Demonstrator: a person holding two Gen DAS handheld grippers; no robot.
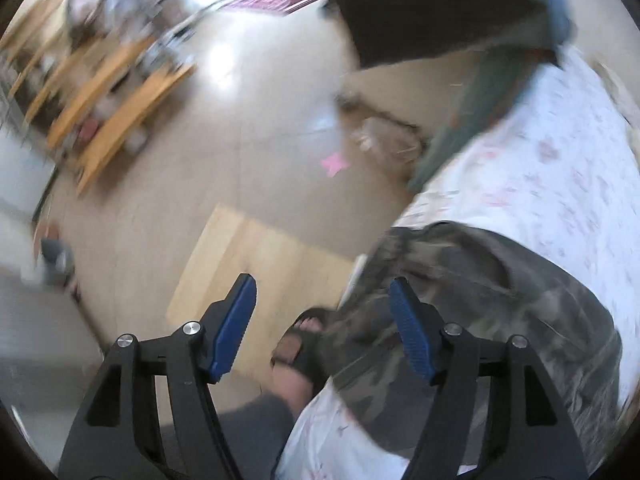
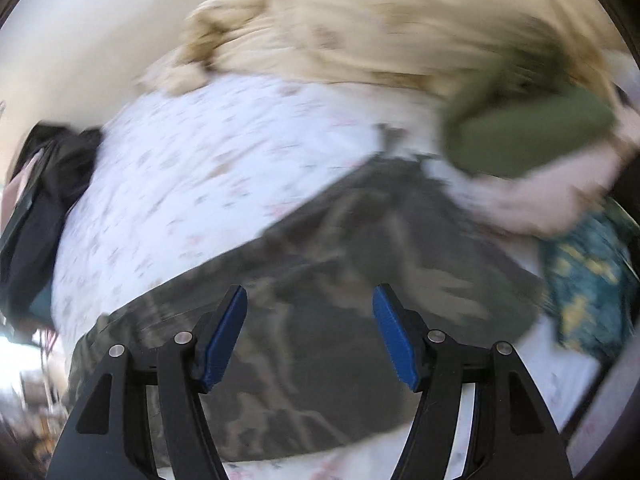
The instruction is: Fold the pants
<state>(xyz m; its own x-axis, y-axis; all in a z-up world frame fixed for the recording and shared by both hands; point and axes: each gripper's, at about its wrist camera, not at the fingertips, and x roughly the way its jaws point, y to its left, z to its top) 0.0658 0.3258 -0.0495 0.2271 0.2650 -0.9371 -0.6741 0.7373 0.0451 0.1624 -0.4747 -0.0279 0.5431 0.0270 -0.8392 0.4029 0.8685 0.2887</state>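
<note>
We see the camo pants (image 2: 340,320) lying on the floral bedsheet (image 2: 200,168), apparently folded into a compact block, though blur hides details. Left claw (image 1: 322,326) and right claw (image 2: 310,330) both gape, empty; we judge little remains.

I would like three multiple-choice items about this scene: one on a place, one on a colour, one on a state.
1. Where do the pants lie?
A. on the floor
B. on the floral sheet
C. on a chair

2. What colour are the pads of the tongs?
A. red
B. blue
C. white

3. How are the right tongs?
A. open, empty
B. shut on the pants
C. shut on a sock

Key: 1 B, sheet shows around the pants; 2 B, blue in both views; 3 A, wide gap, nothing held.
</note>
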